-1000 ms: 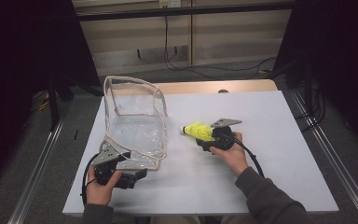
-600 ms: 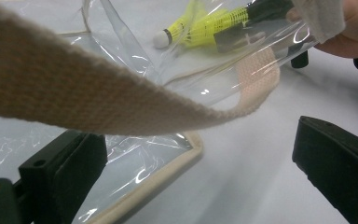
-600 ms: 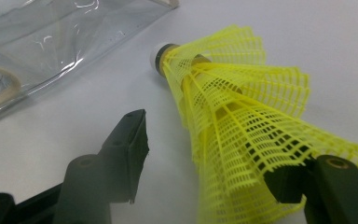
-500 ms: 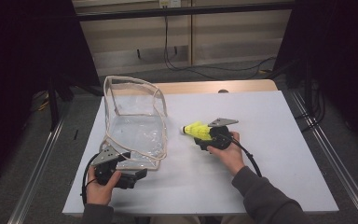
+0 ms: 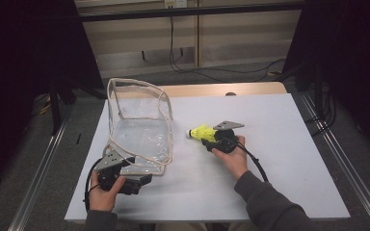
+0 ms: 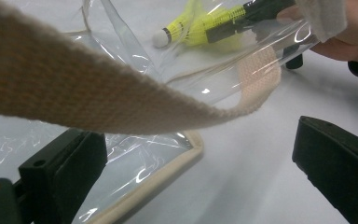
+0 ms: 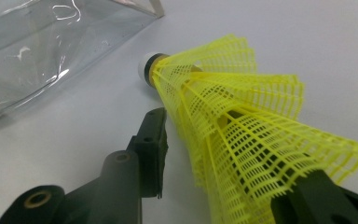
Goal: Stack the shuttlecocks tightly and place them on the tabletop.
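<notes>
We find the right gripper [image 5: 211, 138] just right of the table's centre, held in the person's right hand [image 5: 231, 155], with a yellow shuttlecock [image 5: 201, 132] between its jaws. In the right gripper view the mesh skirt of the shuttlecock [image 7: 242, 135] lies across the gap; the left jaw sits against the skirt's edge and the right jaw is partly covered by it. The jaws have just been closing, and the gap is now narrow, with the skirt squeezed between them. We record the shuttlecock as gripped. Its white cork tip points toward 9 o'clock in the high view, at the clear plastic bag [image 5: 139, 130].

The bag stands open on the white table [image 5: 279, 120], at about 9 o'clock from the shuttlecock and near it but not touching. It has beige webbing trim along its edges.

The left gripper [image 5: 137, 182] rests at about 7 o'clock on the table, in the person's left hand [image 5: 103, 190], just at the near edge of the bag. In the left gripper view its jaws stand wide apart. The trimmed edge of the bag [image 6: 158, 168] lies between them, and a beige strap [image 6: 74, 93] crosses above. We see neither pad pressing on the bag.
</notes>
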### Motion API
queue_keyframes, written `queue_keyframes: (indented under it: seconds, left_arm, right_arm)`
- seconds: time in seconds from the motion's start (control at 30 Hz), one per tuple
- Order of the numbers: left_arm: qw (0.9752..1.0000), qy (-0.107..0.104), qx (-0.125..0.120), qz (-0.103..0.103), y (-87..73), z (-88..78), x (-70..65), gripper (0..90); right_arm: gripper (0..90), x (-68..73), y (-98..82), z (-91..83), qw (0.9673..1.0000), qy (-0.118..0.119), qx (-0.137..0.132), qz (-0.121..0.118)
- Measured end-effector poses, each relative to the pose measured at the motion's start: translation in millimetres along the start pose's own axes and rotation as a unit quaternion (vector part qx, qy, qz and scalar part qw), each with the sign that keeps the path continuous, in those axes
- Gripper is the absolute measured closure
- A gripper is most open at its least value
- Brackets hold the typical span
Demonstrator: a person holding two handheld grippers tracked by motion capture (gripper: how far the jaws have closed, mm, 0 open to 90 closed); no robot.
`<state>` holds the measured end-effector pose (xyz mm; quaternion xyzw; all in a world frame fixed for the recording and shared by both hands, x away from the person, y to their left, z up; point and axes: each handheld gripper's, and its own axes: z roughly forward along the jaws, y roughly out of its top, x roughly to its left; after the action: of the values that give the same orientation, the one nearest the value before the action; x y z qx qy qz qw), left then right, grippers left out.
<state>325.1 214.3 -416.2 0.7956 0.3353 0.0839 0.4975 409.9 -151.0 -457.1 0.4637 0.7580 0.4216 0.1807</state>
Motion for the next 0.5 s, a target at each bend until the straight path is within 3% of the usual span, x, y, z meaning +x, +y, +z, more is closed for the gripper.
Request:
queue_keyframes:
  seconds: [0.23, 0.5]
  left_arm:
    - [1.0000, 0.001, 0.000, 0.000, 0.1, -0.1, -0.1, 2.9]
    - [1.0000, 0.001, -0.001, 0.000, 0.1, -0.2, -0.1, 2.9]
  right_arm:
    - [79.2, -0.9, 1.0, -1.7, 0.9999, -0.009, 0.002, -0.009]
    - [84.2, -4.8, 3.0, -8.7, 0.9998, 0.006, 0.004, -0.021]
